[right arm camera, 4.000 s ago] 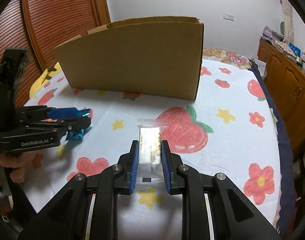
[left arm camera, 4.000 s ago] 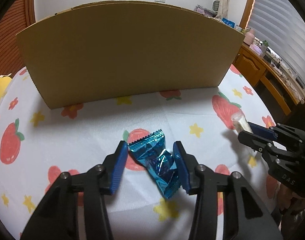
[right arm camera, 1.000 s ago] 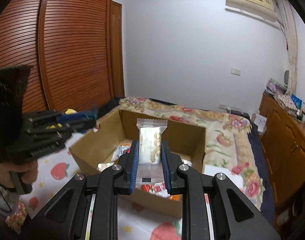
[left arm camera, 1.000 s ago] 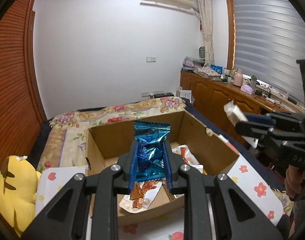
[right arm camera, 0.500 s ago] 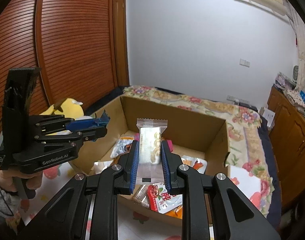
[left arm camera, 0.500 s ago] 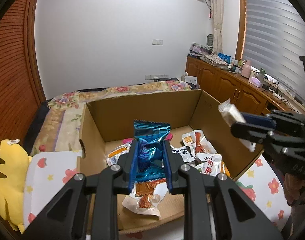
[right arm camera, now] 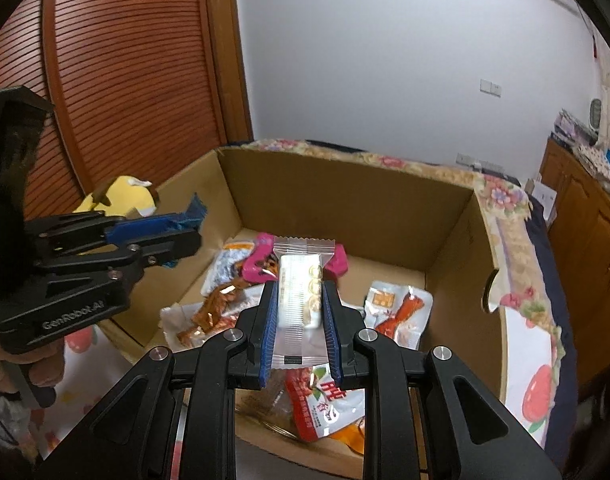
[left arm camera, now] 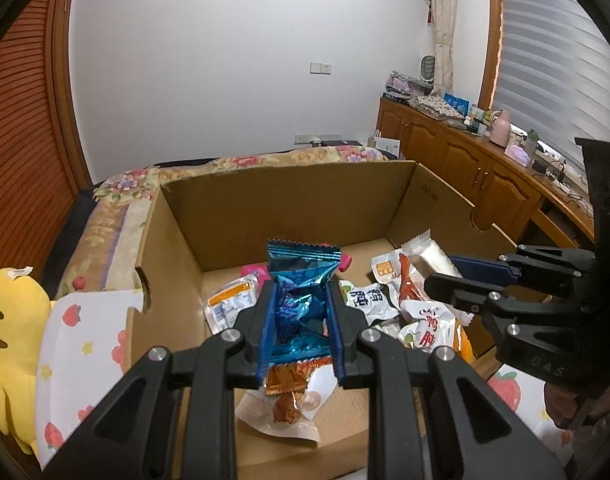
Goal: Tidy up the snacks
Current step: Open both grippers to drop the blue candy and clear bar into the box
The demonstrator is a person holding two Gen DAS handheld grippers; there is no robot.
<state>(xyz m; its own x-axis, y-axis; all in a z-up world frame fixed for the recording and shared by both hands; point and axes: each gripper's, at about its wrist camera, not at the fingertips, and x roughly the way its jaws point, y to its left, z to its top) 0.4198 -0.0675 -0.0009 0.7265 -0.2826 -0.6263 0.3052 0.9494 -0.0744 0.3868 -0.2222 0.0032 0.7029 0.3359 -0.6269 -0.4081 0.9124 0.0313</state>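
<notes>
Left wrist: blue packet between claw pads (clamped).

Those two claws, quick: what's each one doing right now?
Left gripper: closed on the blue foil packet.
Right gripper: closed on the clear-wrapped snack bar.

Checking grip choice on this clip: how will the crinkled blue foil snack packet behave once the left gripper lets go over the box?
The crinkled blue foil snack packet looks light and floppy: its creases buckle between the left gripper pads. It will probably flutter, not roll, into the cardboard box.
</notes>
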